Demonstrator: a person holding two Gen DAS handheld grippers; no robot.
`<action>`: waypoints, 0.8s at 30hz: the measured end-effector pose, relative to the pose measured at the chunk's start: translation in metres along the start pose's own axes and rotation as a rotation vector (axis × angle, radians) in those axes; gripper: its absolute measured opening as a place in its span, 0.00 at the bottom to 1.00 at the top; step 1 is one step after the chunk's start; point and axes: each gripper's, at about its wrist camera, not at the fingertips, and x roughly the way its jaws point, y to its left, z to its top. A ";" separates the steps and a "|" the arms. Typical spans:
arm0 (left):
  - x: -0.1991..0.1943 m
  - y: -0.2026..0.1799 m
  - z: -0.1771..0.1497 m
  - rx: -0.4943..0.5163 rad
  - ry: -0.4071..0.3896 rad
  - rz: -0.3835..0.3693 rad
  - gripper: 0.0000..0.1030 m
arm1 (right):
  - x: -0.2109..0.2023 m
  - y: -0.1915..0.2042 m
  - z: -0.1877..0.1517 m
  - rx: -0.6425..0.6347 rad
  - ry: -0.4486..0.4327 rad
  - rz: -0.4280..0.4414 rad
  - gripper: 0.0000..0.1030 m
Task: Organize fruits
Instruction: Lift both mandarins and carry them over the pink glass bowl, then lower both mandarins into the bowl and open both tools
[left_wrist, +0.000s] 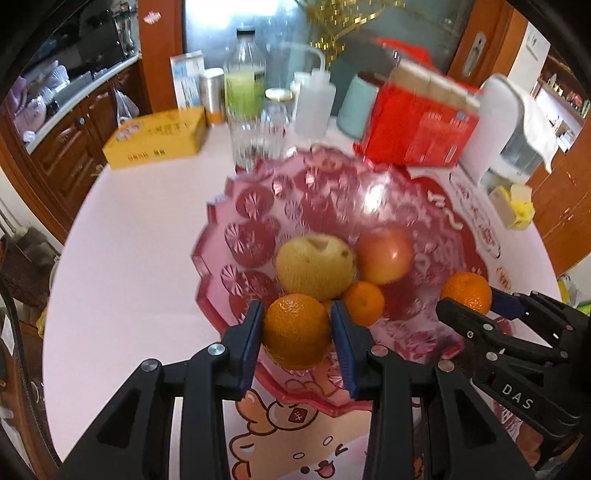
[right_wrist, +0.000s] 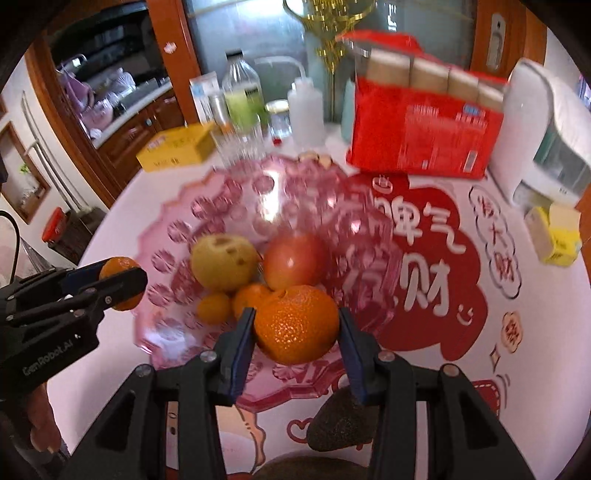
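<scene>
Glossy tablecloth (left_wrist: 140, 229), faceted pink bowl (left_wrist: 236, 236), dimpled oranges (left_wrist: 295, 332) gripped

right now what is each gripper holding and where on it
Each holds an orange by its sides. The left gripper clamps the left orange; the right gripper clamps the right orange. Both are over the bowl.

White table (right_wrist: 122, 332): pink bowl (right_wrist: 173, 206), red carton (right_wrist: 424, 129), yellow box (right_wrist: 177, 147), avocado (right_wrist: 340, 424).

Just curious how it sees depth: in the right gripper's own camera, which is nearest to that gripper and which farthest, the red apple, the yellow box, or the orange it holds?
1. Orange, between the right gripper fingers.
2. Red apple, in the bowl.
3. Yellow box, far left.
</scene>
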 end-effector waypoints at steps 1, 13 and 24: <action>0.005 0.000 0.000 0.002 0.007 -0.001 0.34 | 0.005 0.000 -0.001 0.001 0.009 -0.001 0.43; 0.026 0.000 -0.002 -0.001 0.036 0.010 0.42 | 0.033 0.002 -0.005 -0.003 0.062 0.015 0.44; 0.004 0.003 -0.004 -0.030 -0.038 0.016 0.78 | 0.020 0.000 -0.006 0.025 0.012 0.046 0.57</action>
